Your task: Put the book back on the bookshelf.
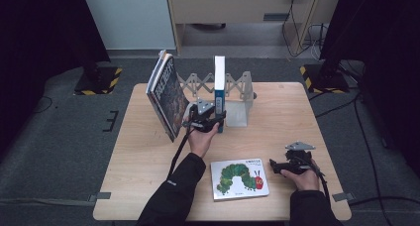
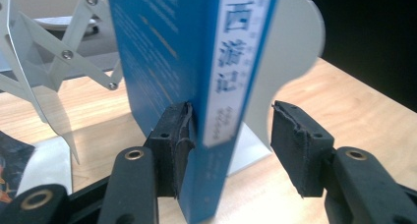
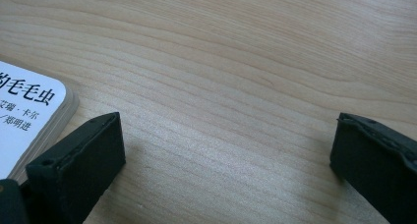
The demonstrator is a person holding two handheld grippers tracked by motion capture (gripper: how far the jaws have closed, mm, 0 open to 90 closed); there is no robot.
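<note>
Judging the blue book (image 2: 172, 62) stiff, slick and tippy, standing against the far bookend (image 2: 290, 52), I had my left gripper (image 2: 231, 140) released astride its lower spine.

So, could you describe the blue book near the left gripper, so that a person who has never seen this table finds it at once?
At the far middle of the wooden table stands a grey metal expanding book rack. The blue book stands upright inside it, between the jaws of the left gripper. Unlike the dark book leaning to its left and the caterpillar book lying flat, it has a blue cover and a white spine strip.
</note>
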